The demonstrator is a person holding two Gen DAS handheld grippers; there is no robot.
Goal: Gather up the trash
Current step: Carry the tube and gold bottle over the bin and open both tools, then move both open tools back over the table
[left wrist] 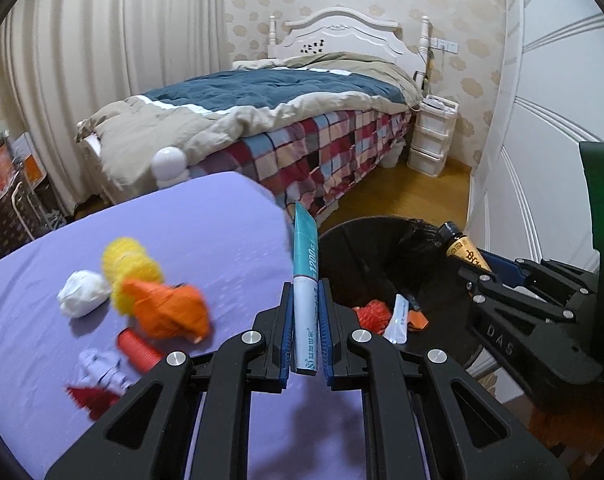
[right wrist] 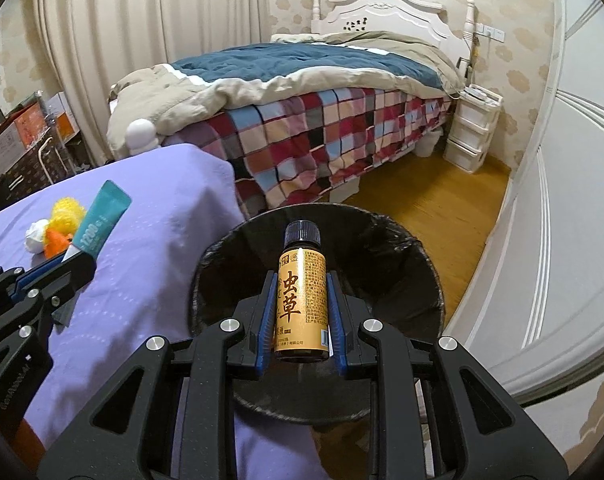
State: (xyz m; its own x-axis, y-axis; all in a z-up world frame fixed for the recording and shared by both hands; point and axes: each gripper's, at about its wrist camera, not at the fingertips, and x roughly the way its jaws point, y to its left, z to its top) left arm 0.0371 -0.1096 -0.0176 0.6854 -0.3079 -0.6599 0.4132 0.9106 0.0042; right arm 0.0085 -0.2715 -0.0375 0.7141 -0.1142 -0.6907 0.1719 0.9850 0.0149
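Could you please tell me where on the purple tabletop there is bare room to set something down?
The purple tabletop is bare between the trash pile and the bin, and toward its far corner near the bed. It is crowded at the left, around the white wad, yellow puff and orange wrapper.

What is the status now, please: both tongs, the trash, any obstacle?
Left tongs shut on teal tube, by bin rim. Right tongs shut on small bottle, over bin. Nothing in the way. More scraps on purple cloth.
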